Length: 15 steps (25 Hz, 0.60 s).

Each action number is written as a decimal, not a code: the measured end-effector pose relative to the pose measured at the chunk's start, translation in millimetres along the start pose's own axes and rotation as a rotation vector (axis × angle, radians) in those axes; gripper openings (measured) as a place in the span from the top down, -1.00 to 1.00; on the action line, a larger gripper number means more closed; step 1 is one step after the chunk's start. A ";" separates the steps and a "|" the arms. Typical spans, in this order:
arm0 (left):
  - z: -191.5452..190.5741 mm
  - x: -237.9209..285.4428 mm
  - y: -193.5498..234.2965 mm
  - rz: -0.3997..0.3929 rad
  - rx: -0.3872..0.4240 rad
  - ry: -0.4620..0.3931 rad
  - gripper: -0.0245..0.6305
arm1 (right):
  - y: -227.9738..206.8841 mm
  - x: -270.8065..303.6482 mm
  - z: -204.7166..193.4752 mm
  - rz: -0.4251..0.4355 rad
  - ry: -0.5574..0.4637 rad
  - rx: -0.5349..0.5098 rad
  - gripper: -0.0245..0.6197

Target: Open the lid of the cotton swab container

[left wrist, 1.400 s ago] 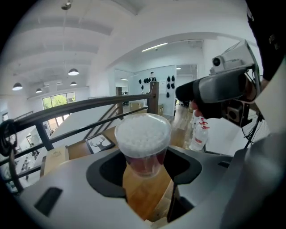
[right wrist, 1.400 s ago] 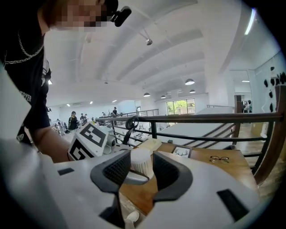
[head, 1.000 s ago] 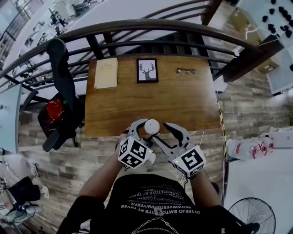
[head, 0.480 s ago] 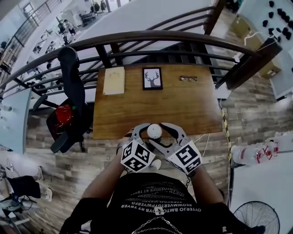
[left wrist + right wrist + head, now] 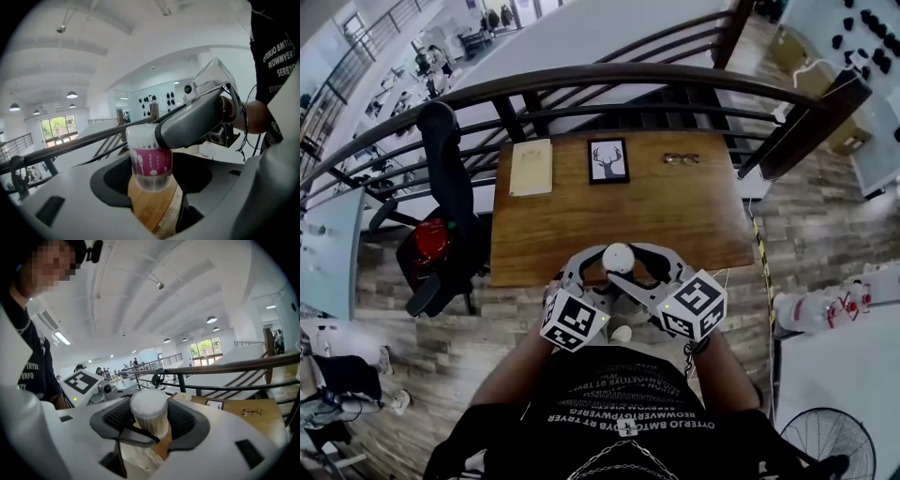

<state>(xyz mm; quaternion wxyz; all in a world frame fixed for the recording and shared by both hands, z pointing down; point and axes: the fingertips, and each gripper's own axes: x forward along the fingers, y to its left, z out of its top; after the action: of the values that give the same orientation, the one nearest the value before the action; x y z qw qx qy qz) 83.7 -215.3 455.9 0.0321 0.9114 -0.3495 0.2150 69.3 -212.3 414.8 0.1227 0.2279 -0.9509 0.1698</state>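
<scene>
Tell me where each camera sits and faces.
Head view: on the head, steeply down at the brown wooden table; forearms, left gripper, right gripper show.
Left gripper view: along its jaws gripping the clear pink-labelled cotton swab container; black shirt shows.
Right gripper view: along its closing jaws flanking the round white lid; shirt too.
All share the container.
</scene>
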 end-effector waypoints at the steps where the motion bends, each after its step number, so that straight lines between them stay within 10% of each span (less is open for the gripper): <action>1: 1.1 -0.2 0.1 0.009 -0.009 -0.015 0.08 | -1.7 -1.9 0.5 0.005 -0.009 0.029 0.14; 15: 8.0 7.5 -8.2 0.047 -0.032 0.070 0.11 | -8.0 -7.9 5.7 -0.179 0.073 -0.121 0.10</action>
<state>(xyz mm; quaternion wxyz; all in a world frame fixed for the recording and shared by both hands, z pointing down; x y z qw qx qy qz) 96.9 -215.5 452.5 0.0539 0.8942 -0.3727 0.2420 79.0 -218.1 409.3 0.1856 0.2980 -0.9300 0.1087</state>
